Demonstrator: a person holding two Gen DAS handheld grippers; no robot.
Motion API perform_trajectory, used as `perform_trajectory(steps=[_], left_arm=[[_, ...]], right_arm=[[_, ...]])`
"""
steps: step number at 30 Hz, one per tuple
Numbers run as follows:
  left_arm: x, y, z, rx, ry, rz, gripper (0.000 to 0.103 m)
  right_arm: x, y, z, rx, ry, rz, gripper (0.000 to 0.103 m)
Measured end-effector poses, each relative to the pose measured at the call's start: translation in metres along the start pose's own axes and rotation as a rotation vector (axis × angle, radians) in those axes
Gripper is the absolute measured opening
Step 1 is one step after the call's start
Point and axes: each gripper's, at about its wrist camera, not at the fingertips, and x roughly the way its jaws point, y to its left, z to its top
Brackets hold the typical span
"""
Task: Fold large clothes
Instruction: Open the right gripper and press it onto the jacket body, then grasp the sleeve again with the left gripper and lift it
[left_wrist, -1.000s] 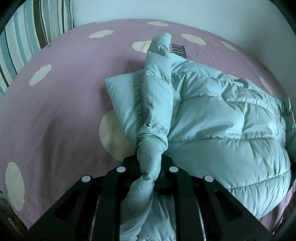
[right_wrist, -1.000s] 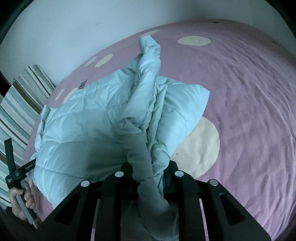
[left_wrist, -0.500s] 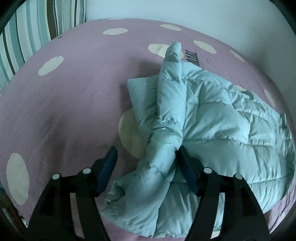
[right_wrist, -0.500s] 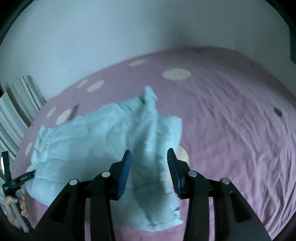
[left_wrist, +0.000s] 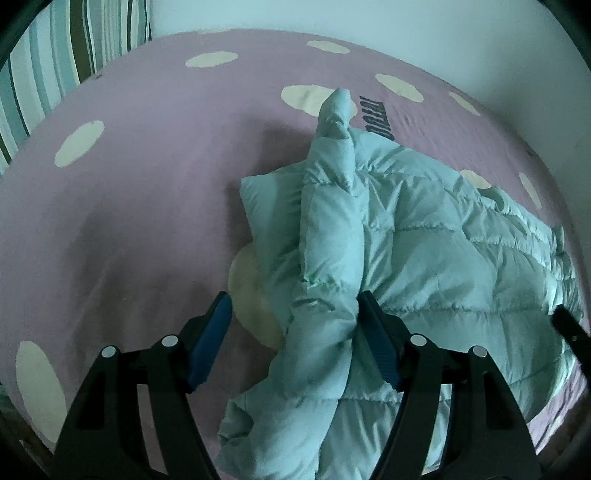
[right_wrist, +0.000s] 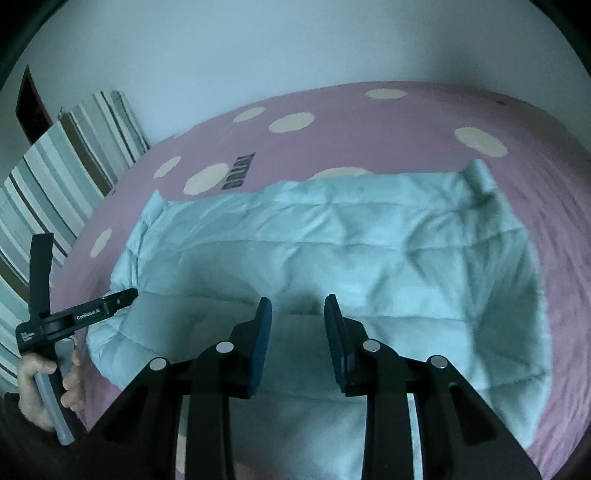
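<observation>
Polka-dot bed (left_wrist: 147, 192) bears puffy jacket (left_wrist: 424, 258).

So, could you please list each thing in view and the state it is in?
Puffer jacket: lying on the bed, partly folded, sleeve laid over the body.
Left gripper: jaws opening, sleeve between them, not pinched.
Right gripper: jaws closing, nothing between them.
Bed sheet: spread, lightly wrinkled.

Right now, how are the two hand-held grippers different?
The left hand-held gripper stands wide open, opening further, with the puffy jacket's sleeve lying between its fingers, unpinched. The right hand-held gripper has a narrower gap, is closing, and nothing sits between its fingers; it hovers over the jacket. Both have black arms, blue pads, and point down at the bed.
</observation>
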Motion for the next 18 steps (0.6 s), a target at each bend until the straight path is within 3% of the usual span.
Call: perform_trajectory(steps=[7,18], left_arm=[[0.012,0.003,0.003,0.010,0.035,-0.018,0.075],[0.022,0.003,0.011,0.008,0.083,-0.035,0.078]], right_arm=[[0.051,0.018,-0.010,-0.031,0.079,-0.057,0.030],[0.036,0.013,-0.028,-0.031,0.095,-0.051,0.029]])
